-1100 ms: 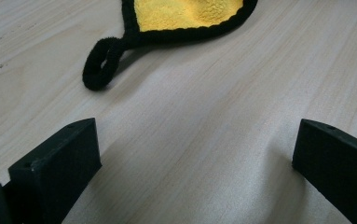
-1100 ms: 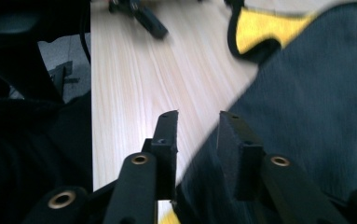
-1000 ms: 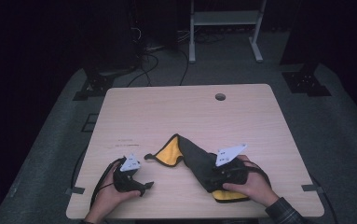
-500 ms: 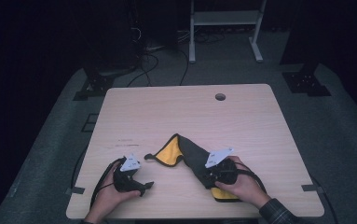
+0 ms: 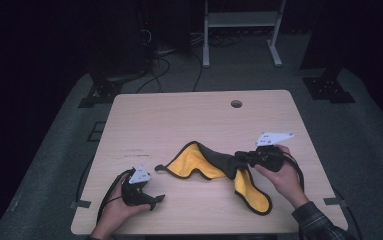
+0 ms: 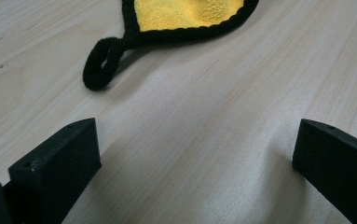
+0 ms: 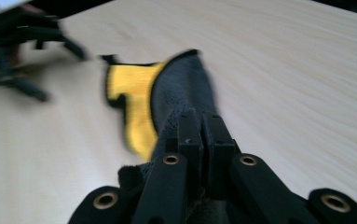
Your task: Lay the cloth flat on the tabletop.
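With the right gripper clamped on the cloth's grey fold near the table's front edge and the left gripper gaping just short of the loop, a hard tug could slip the cloth free.
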A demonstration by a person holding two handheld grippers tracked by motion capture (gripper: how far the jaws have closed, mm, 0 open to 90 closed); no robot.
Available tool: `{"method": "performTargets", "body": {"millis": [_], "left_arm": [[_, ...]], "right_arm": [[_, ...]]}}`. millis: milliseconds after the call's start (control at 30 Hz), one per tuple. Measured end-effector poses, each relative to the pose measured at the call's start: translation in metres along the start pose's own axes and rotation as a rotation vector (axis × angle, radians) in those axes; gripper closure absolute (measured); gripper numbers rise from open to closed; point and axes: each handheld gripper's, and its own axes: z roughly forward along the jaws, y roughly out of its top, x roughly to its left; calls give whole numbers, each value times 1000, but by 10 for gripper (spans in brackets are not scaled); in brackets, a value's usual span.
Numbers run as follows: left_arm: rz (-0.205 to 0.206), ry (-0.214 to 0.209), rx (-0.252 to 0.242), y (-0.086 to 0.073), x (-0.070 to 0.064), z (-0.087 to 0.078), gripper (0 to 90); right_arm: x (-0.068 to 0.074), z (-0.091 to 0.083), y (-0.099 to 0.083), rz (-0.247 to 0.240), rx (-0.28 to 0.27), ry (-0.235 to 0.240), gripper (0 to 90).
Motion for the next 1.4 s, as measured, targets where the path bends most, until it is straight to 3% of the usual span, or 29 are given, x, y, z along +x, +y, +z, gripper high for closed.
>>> {"method": "performTargets", "body": {"millis": [200,300,400,500,600,667,767,900,967,1000,1100,1167,1300,1400], "left_arm": [[2,0,1,0,0,0,0],[1,0,1,0,0,0,0],[1,0,0,0,0,0,0],[1,1,1,0,0,0,0],[1,0,1,0,0,0,0],[1,1,1,0,0,0,0],[-2,3,1,0,0,0,0],[-26,27,26,3,0,-1,1],[-26,15,21,4,0,-2,38],[-34,11,13,5,1,-3,72],[-56,21,-22,8,4,-7,73],[-62,20,-32,9,5,-7,73],[-69,33,-52,17,11,-8,75],[-85,47,-61,26,15,-4,76]], "right_arm": [[-38,2,-13,83,34,-102,866],[-50,7,-20,94,69,-144,865],[-57,12,-25,101,95,-172,828],[-56,8,-23,90,74,-179,751],[-49,1,-15,51,46,-161,689],[-39,0,-9,26,35,-94,650],[-34,6,-9,10,55,-64,620],[-22,26,-13,-33,112,9,543],[-21,28,-13,-38,120,15,539],[-18,33,-15,-63,145,16,517],[-15,37,-17,-103,178,9,486],[-14,38,-17,-110,189,6,500],[-18,37,-17,-100,193,-39,745],[-24,32,-13,-71,171,-64,791]]}}
